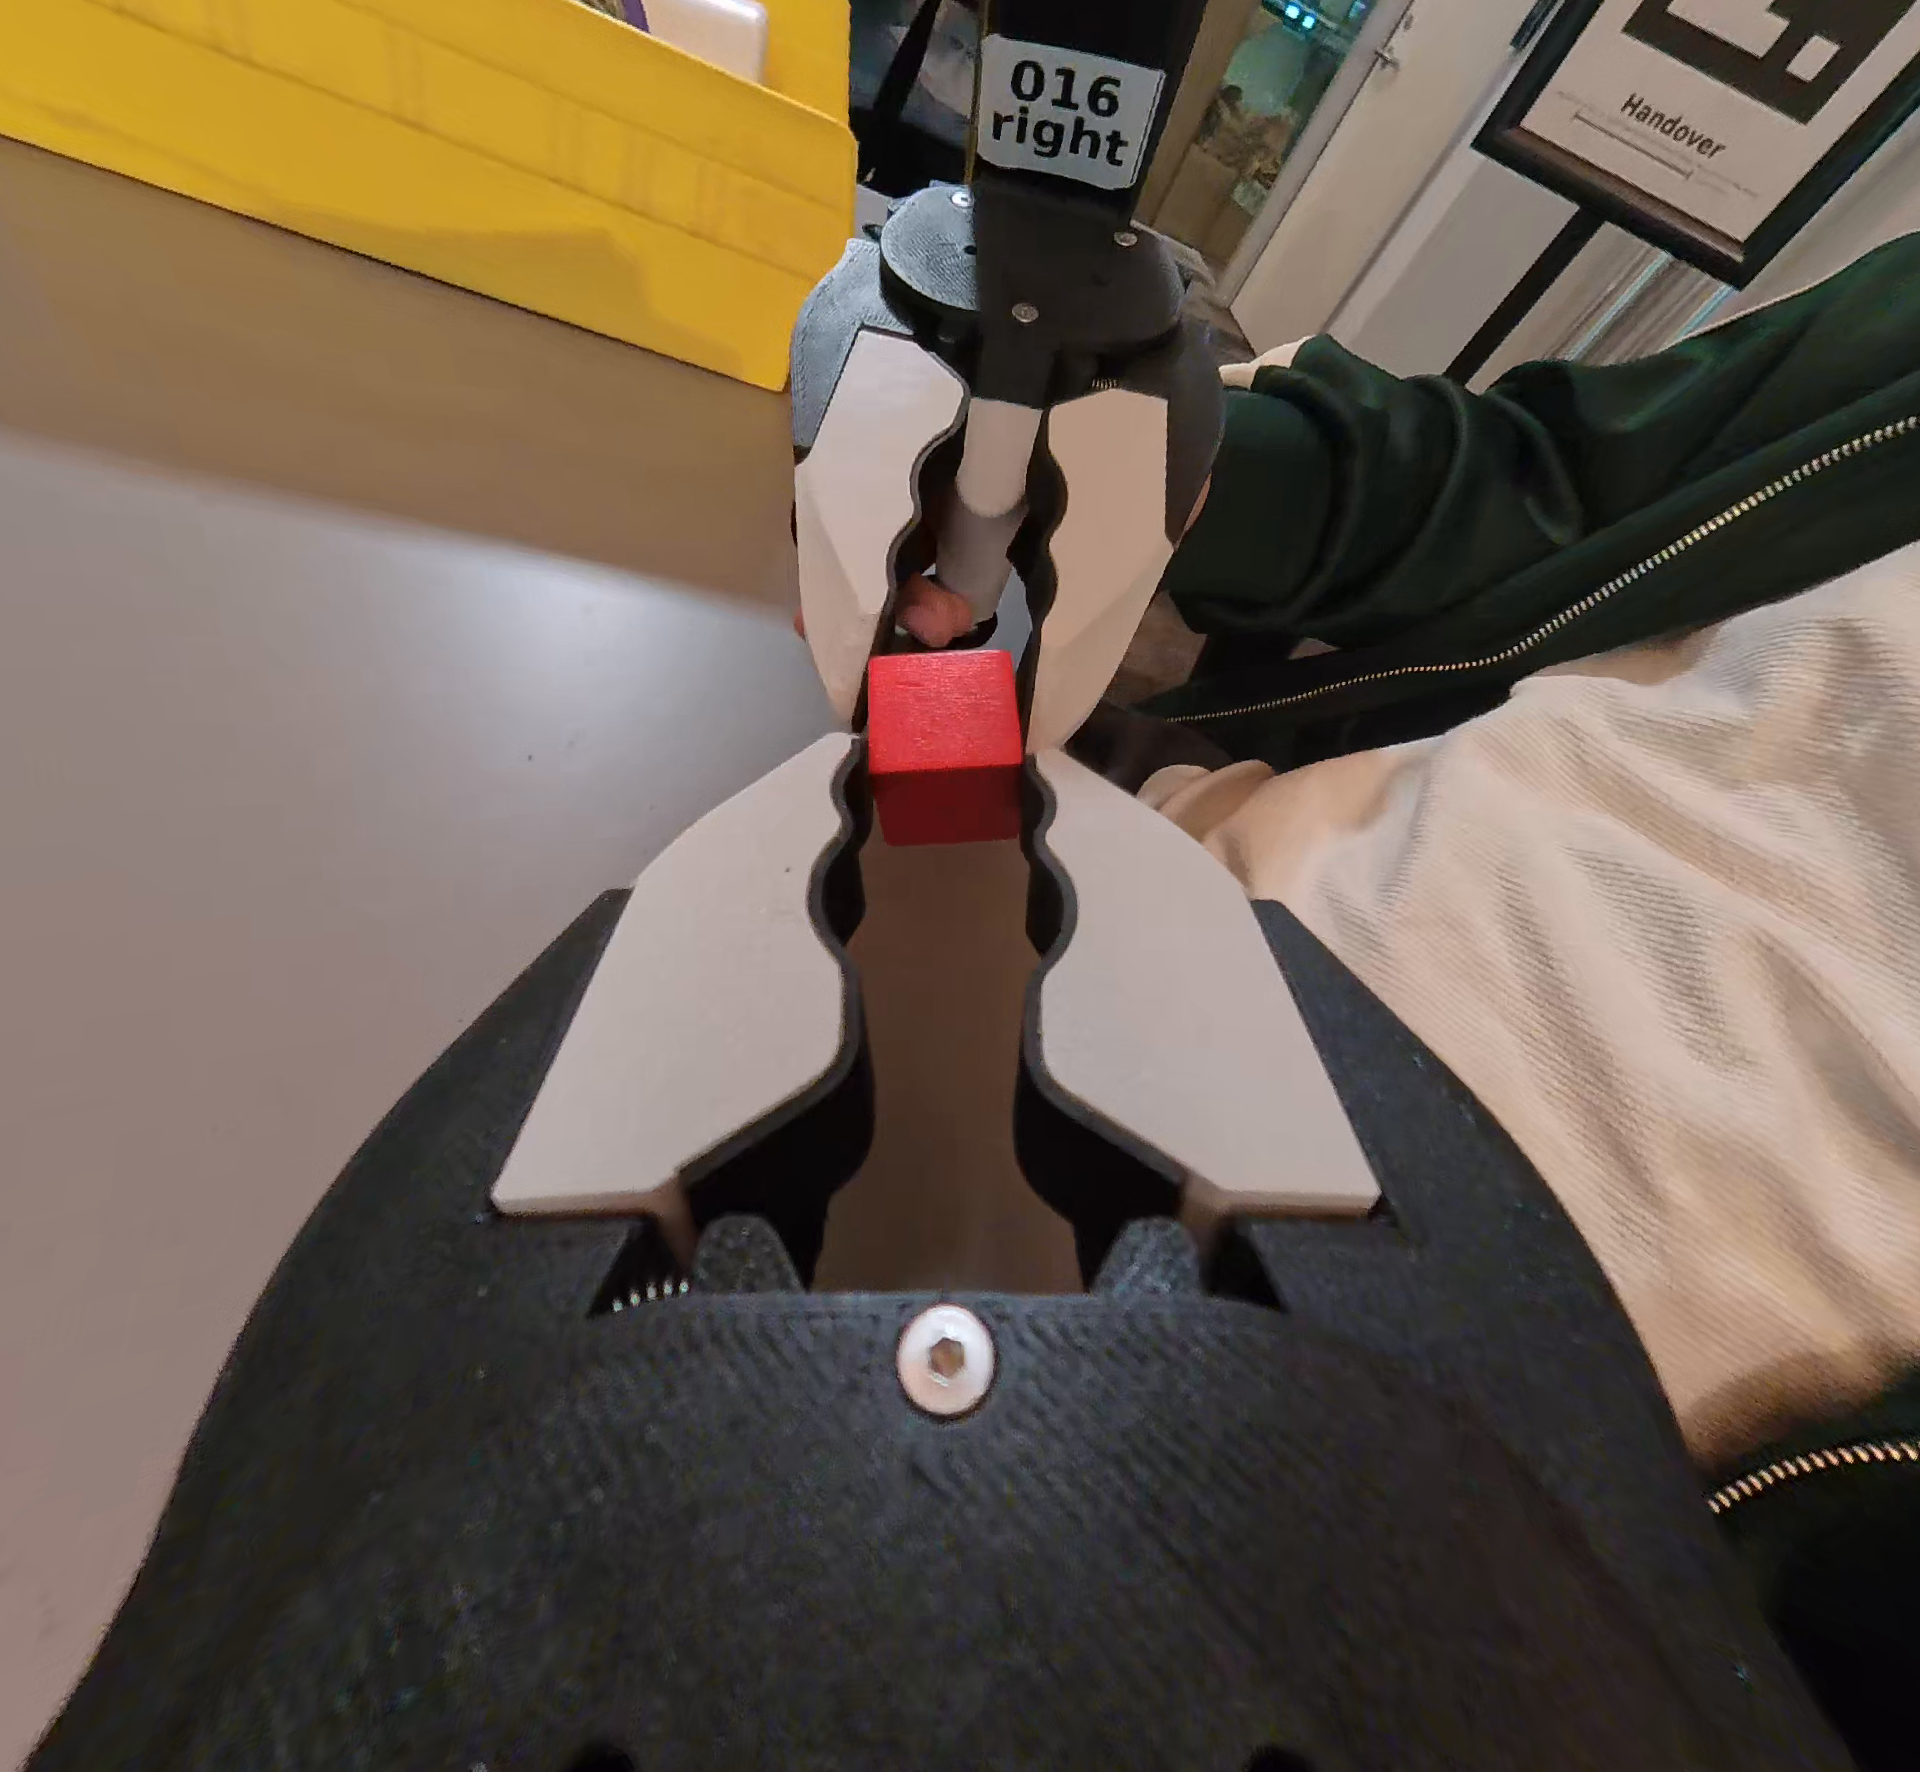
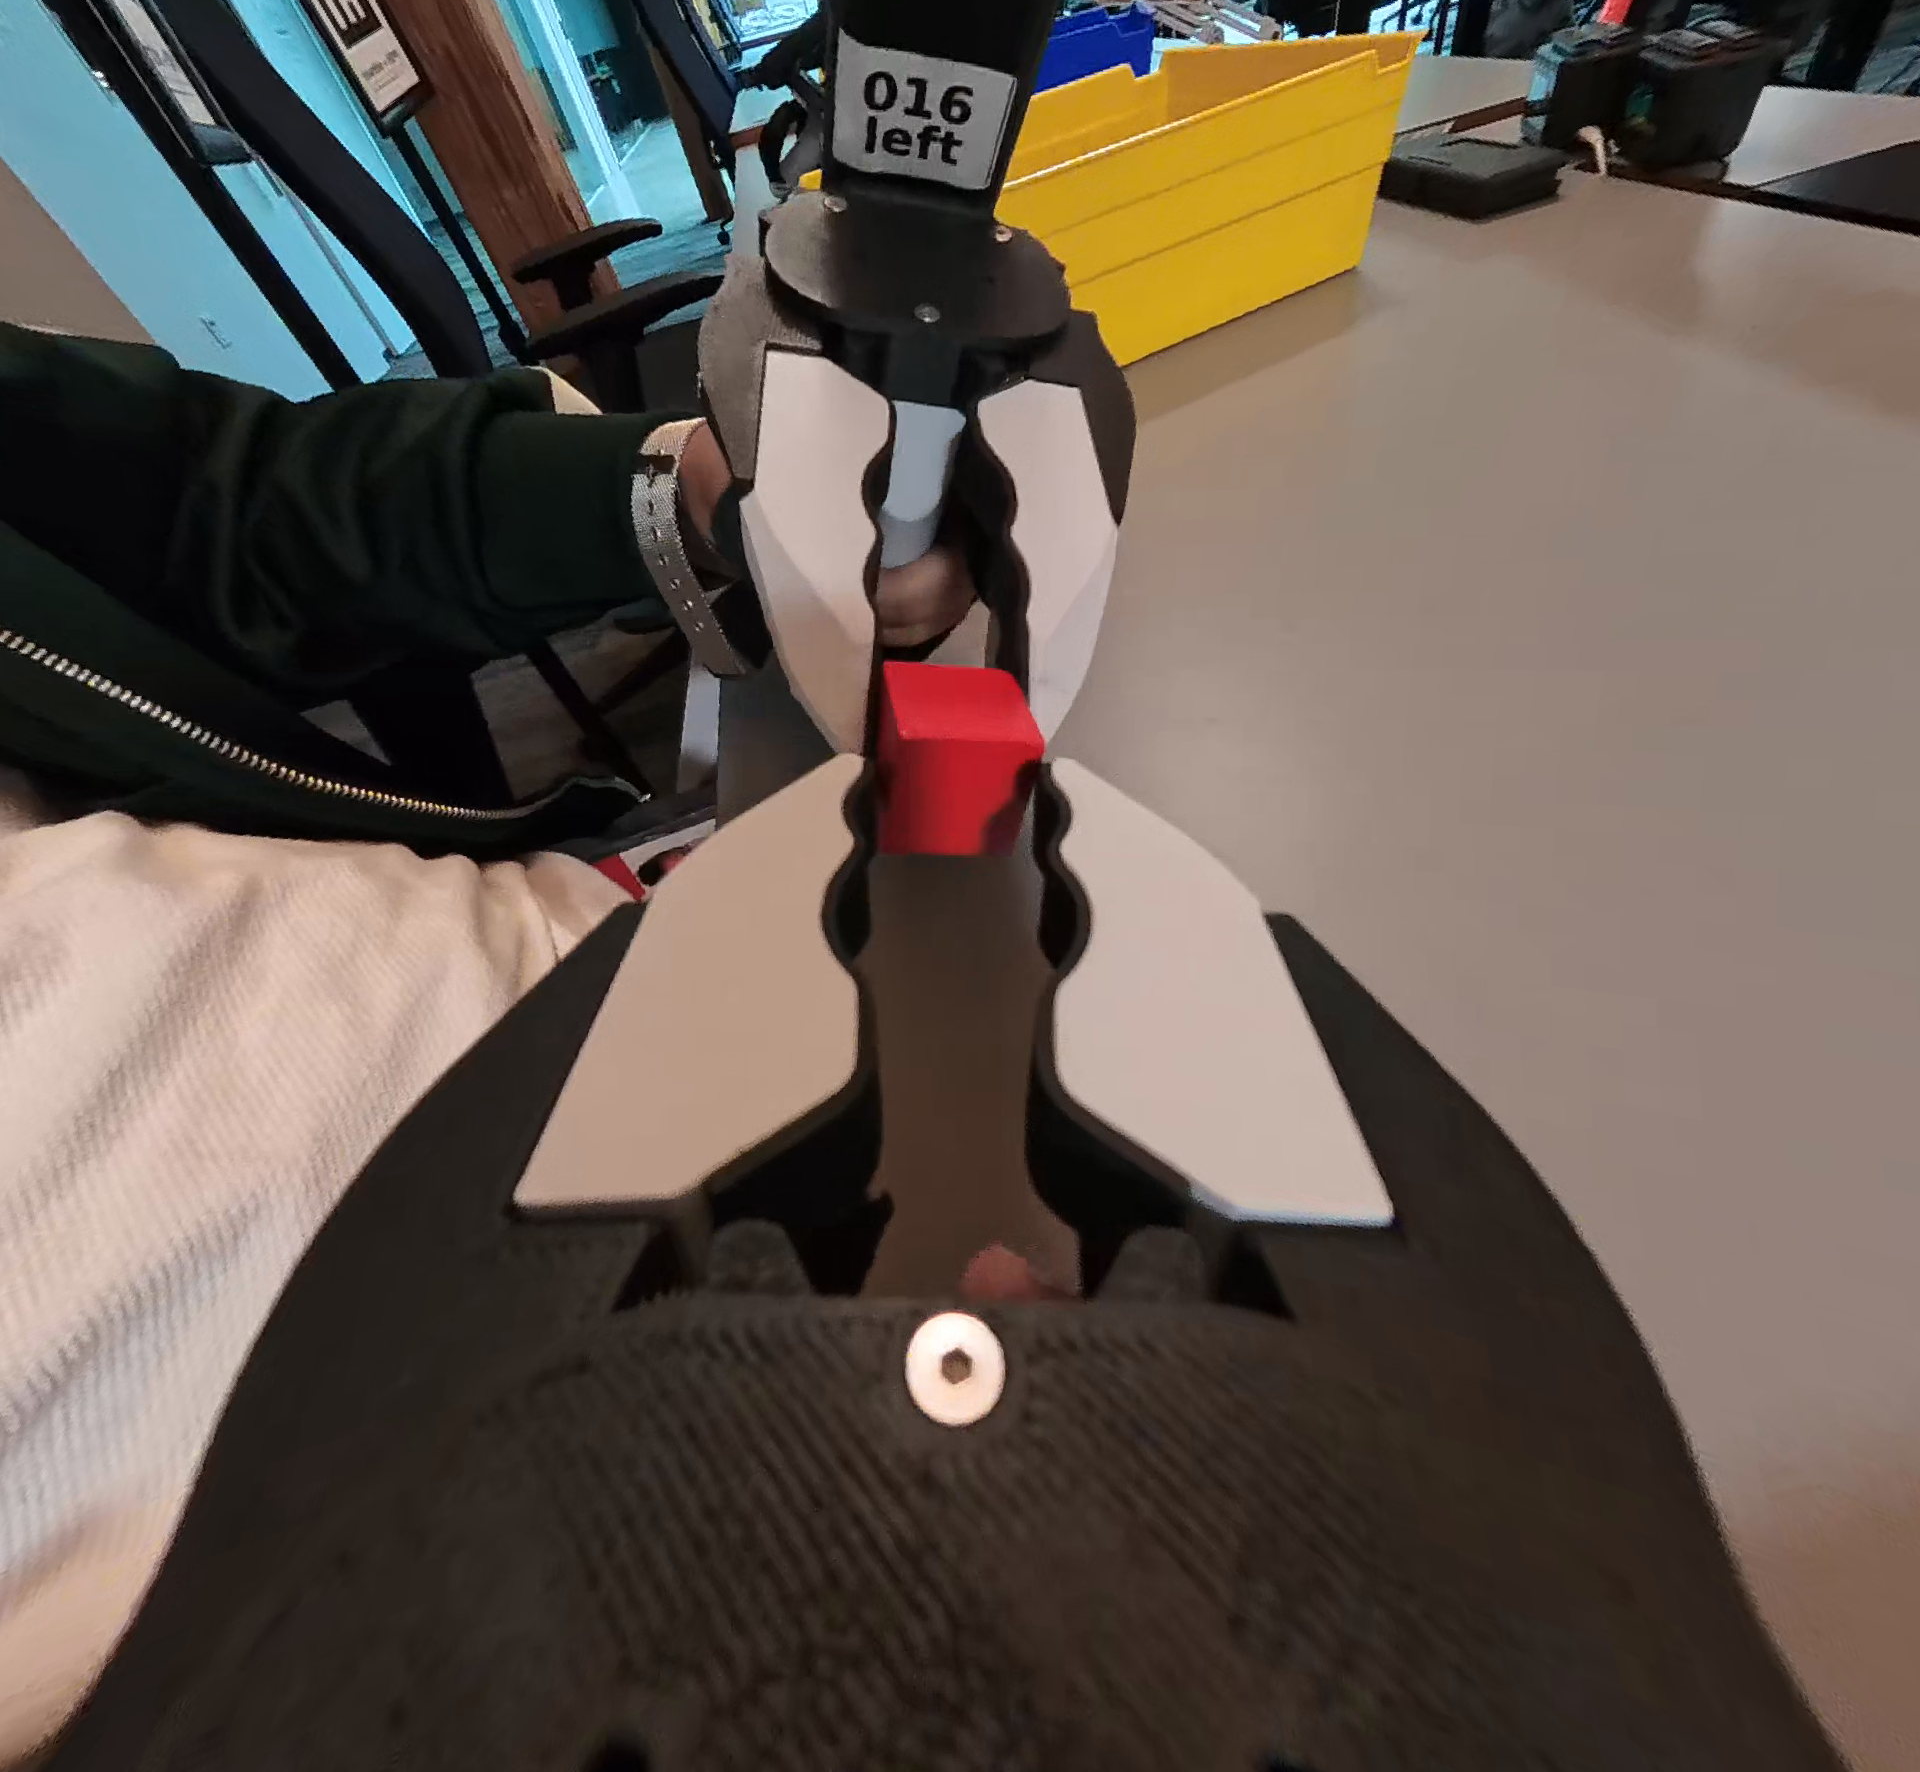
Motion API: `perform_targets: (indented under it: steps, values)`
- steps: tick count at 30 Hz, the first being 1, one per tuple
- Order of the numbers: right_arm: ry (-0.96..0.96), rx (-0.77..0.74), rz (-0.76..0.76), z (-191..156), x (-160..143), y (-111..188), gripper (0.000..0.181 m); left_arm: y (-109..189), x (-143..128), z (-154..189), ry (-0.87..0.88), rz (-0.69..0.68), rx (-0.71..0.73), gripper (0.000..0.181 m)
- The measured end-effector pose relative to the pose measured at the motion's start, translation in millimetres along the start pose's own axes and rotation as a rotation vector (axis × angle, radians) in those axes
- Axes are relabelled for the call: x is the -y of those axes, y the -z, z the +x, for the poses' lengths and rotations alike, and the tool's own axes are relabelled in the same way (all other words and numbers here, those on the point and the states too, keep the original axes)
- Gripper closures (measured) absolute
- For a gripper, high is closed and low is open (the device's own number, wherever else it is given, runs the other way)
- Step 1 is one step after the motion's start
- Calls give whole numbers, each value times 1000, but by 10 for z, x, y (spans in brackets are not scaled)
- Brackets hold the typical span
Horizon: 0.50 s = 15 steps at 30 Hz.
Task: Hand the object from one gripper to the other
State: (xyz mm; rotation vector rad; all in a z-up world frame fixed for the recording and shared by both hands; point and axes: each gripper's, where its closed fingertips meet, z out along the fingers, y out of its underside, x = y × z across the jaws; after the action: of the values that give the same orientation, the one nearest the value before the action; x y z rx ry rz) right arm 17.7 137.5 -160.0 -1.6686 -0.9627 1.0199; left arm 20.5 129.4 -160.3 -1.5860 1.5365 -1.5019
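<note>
One red cube (image 1: 943,743) up off the grey table (image 1: 312,787), two grippers nose to nose on it: left gripper (image 1: 943,792) clamped on the near half, right gripper (image 2: 956,803) gripping too. One yellow bin (image 2: 1226,174) far behind.

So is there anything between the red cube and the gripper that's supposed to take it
Nothing visible. The red cube sits at the fingertips of both the left gripper and the right gripper, tip to tip above the grey table. Both look closed on it, so no gap remains to block.
</note>
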Motion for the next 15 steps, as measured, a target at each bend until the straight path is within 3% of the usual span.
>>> perform_targets:
  steps: [4, 9, 13, 15]
  values:
    - [-36, 5, 40, 8, 78, 28, 154, 26, 79, 10, -11, 77, -18, 151]
    - [-135, -4, 143, 87, 219, 139, 153, 77, 162, -21, -68, 150, 17, 124]
    - [-377, 76, 246, 134, 302, 223, 153, 35, 143, -112, -359, 64, 253, 110]
    - [-545, 161, 256, 132, 277, 227, 153, 7, 154, -116, -518, 24, 354, 113]
